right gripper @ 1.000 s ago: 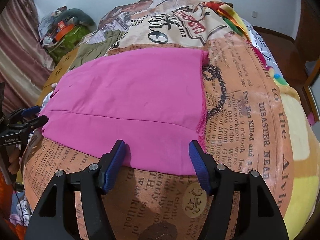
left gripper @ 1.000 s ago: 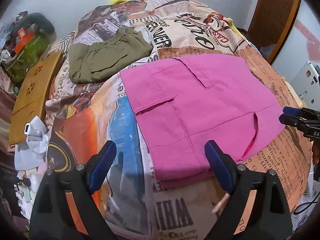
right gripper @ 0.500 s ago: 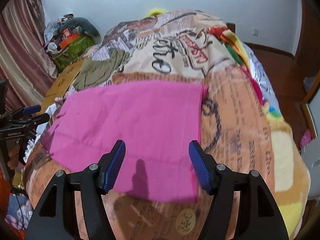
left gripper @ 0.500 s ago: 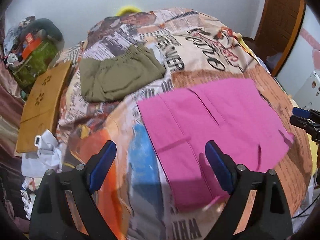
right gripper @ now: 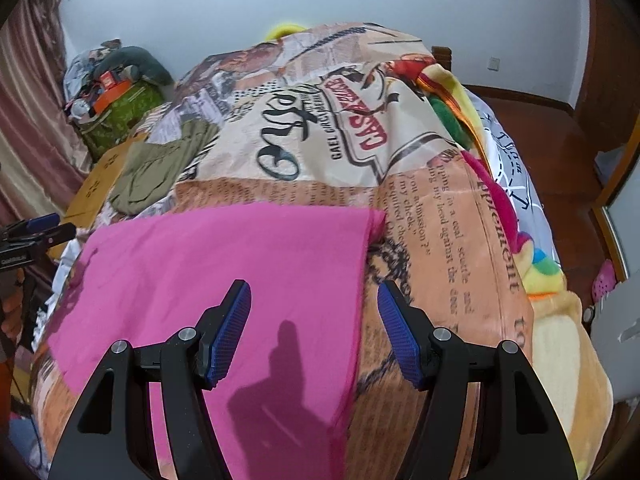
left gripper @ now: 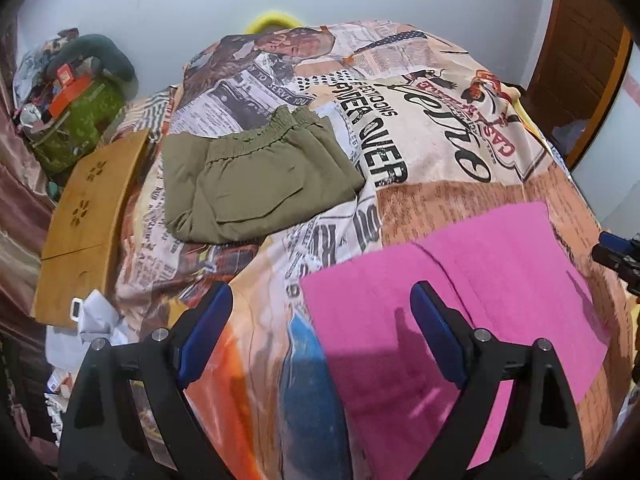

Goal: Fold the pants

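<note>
Folded pink pants (left gripper: 480,292) lie flat on the newspaper-print bedspread (left gripper: 420,120); they also show in the right wrist view (right gripper: 224,264). My left gripper (left gripper: 320,336) is open and empty, raised above the pants' left edge. My right gripper (right gripper: 314,336) is open and empty, raised above the pants' right edge. Each gripper shows at the edge of the other's view: the right one (left gripper: 618,256) and the left one (right gripper: 36,232).
Folded olive-green pants (left gripper: 252,180) lie farther back on the bed, also in the right wrist view (right gripper: 160,168). A wooden board (left gripper: 88,208) and a cluttered green bag (left gripper: 76,120) are at the left. A wooden door (left gripper: 580,48) stands at the right.
Both grippers have lifted and pulled back from the pink pants, so the pants sit lower in both views and more of the bed shows. The pants lie still.
</note>
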`<move>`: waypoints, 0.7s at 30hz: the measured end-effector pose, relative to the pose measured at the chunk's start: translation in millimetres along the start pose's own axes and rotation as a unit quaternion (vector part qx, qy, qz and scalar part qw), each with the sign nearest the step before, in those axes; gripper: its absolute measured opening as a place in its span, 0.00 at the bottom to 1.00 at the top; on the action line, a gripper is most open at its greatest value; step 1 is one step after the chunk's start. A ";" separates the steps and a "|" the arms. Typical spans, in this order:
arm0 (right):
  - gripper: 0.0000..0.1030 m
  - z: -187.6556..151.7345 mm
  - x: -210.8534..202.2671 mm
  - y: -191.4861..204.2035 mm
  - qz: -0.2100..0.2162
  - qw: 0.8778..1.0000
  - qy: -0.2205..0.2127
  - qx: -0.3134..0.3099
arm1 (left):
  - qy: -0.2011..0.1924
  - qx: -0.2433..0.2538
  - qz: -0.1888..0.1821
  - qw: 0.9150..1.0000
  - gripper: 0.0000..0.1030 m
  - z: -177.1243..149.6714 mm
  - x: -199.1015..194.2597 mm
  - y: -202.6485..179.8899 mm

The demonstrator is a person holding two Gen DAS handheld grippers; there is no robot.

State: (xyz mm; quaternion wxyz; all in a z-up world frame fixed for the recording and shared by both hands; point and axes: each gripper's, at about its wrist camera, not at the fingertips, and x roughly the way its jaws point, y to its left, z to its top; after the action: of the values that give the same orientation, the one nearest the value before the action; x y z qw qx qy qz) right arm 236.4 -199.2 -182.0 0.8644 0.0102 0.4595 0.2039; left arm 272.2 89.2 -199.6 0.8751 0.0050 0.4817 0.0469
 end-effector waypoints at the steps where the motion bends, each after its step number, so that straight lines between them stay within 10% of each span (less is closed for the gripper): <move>1: 0.60 2.9 4.2 -1.8 -0.002 1.000 0.001 0.000 | 0.003 -0.004 -0.003 1.000 0.88 3.8 5.1 1.2; 21: 0.60 39.7 99.9 -34.8 -0.002 0.999 0.049 0.021 | 0.080 -0.030 -0.032 0.996 0.89 -1.9 85.2 9.2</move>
State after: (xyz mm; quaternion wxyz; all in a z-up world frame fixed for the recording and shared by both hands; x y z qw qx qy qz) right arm 329.4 -188.1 -245.1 0.8407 0.0176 0.5056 0.1930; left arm 315.2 105.7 -272.0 0.8343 -0.0410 0.5487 0.0334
